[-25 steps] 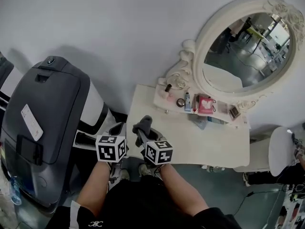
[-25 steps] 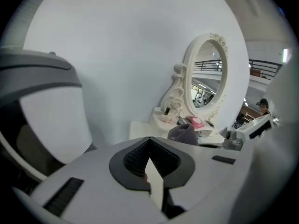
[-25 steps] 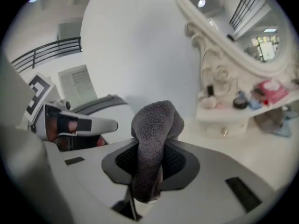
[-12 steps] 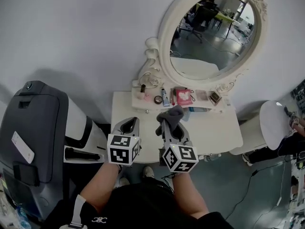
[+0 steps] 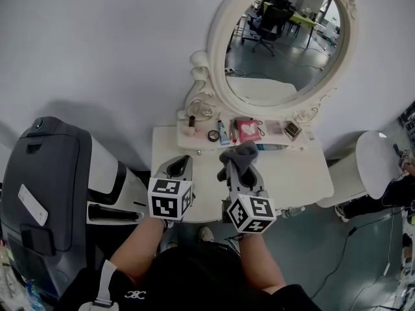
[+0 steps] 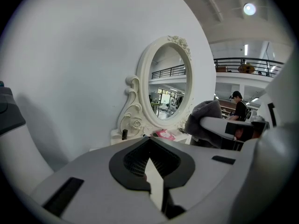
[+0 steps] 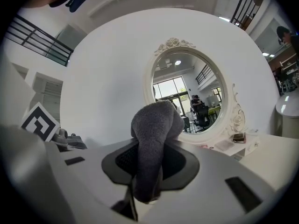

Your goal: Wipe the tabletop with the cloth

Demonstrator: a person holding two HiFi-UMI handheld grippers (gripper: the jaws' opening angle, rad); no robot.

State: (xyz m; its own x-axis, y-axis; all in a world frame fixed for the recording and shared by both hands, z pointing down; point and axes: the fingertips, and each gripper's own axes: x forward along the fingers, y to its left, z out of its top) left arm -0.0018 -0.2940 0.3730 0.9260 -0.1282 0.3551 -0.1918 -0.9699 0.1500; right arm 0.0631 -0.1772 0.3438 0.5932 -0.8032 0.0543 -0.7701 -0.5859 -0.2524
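With the cloth (image 5: 238, 155) pinched in the fingers of the right gripper (image 5: 237, 168) above the desk's (image 5: 295, 181) middle and the left gripper (image 5: 178, 168) closed empty, I am risking to knock the bottles (image 5: 222, 132) at the back edge by sweeping far.

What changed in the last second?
Both grippers moved from the tabletop's left front corner toward its middle and spread apart; the right gripper now reaches furthest over it. Unchanged: right stays shut on the cloth, and the left gripper stays shut, empty.
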